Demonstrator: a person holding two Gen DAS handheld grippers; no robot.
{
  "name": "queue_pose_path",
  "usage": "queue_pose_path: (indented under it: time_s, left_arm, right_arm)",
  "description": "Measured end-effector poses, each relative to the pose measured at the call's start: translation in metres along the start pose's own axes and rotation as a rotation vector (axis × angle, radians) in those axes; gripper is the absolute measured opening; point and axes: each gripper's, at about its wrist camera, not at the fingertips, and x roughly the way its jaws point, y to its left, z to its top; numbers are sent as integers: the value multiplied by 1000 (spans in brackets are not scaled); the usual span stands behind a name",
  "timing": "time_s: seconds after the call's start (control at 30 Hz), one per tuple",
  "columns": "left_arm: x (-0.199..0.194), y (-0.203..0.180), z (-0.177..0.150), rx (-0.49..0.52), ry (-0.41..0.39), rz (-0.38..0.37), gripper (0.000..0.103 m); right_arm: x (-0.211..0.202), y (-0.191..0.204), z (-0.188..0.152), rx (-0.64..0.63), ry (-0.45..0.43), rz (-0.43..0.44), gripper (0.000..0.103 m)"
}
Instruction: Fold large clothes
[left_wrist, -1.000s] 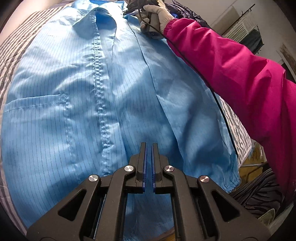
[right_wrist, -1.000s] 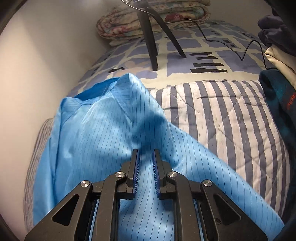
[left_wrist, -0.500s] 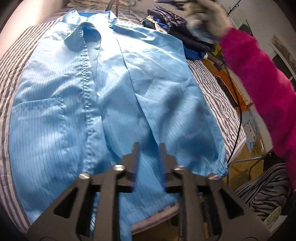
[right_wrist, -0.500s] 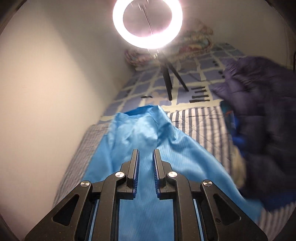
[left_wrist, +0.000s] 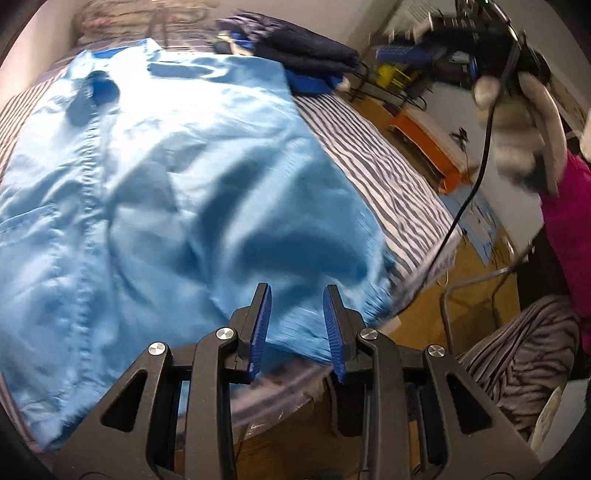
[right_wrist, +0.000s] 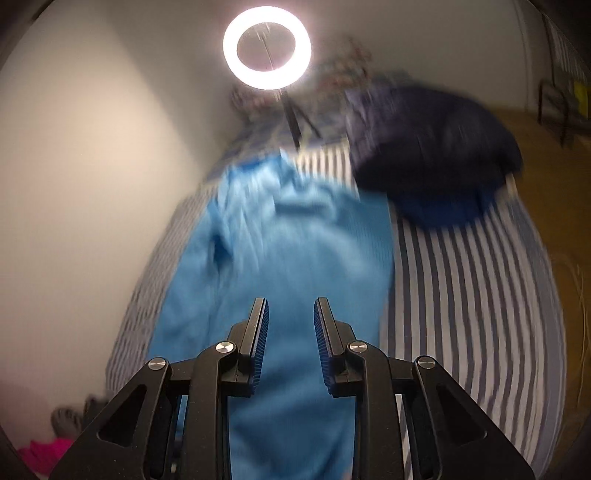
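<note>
Left wrist view puts my left gripper, jaws apart and empty, over the blue coat's hem, collar farthest off. My right gripper, also parted, hangs higher, so left is nearer

Black claw, blue ribbed pads

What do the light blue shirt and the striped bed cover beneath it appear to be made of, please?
Light blue shirt: thin woven fabric, likely synthetic, with a slight sheen; it lies in soft, shiny folds with fine dark pinstripes. Striped bed cover: matte, thicker cloth, possibly padded cotton, in blue-grey and white stripes; blur hides any stitching.
</note>
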Motion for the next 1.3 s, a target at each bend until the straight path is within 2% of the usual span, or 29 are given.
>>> queue_pose_path:
  time_s: [0.1, 0.13, 0.2, 0.33, 0.43, 0.5, 0.53, 0.57, 0.8, 1.0, 1.03, 1.1, 1.13, 1.17, 1.3]
  left_arm:
    - [11, -13, -10, 13, 20, -29, 28]
    - [14, -17, -13, 20, 23, -32, 28]
    - [21, -24, -17, 34, 30, -34, 28]
    - [36, -32, -18, 40, 41, -37, 28]
    - [44, -33, -16, 14, 46, -46, 28]
    - [47, -34, -15, 2, 47, -60, 28]
    - [49, -35, -14, 2, 48, -62, 28]
    - [51, -39, -14, 9, 51, -61, 28]
    - [62, -58, -17, 74, 80, -60, 28]
    - [52, -57, -15, 81, 62, -57, 28]
    - [49, -56, -16, 81, 56, -56, 28]
    - [40, -53, -15, 79, 43, -46, 28]
    - [35, -51, -15, 75, 36, -44, 28]
    - [31, -48, -15, 70, 30, -44, 28]
    - [17, -36, -12, 40, -10, -25, 28]
  right_arm:
    - [12, -10, -55, 28, 104, -25, 27]
    - [17, -13, -70, 37, 132, -31, 36]
    - [33, -21, -98, 56, 196, -44, 39]
    - [67, -36, -129, 102, 310, -24, 39]
    - [84, -41, -140, 127, 358, 13, 39]
    - [92, -42, -143, 126, 375, 24, 37]
    - [95, -42, -144, 120, 375, 16, 16]
    - [96, -42, -145, 112, 381, 4, 5]
    - [70, -54, -155, 97, 332, -61, 2]
    - [60, -59, -150, 81, 308, -45, 3]
    - [57, -61, -149, 89, 290, -32, 6]
    - [49, -66, -146, 111, 252, -28, 33]
    - [46, -70, -145, 130, 225, -31, 55]
    - [45, -72, -144, 149, 203, -30, 60]
    - [56, -84, -145, 217, 214, -2, 60]
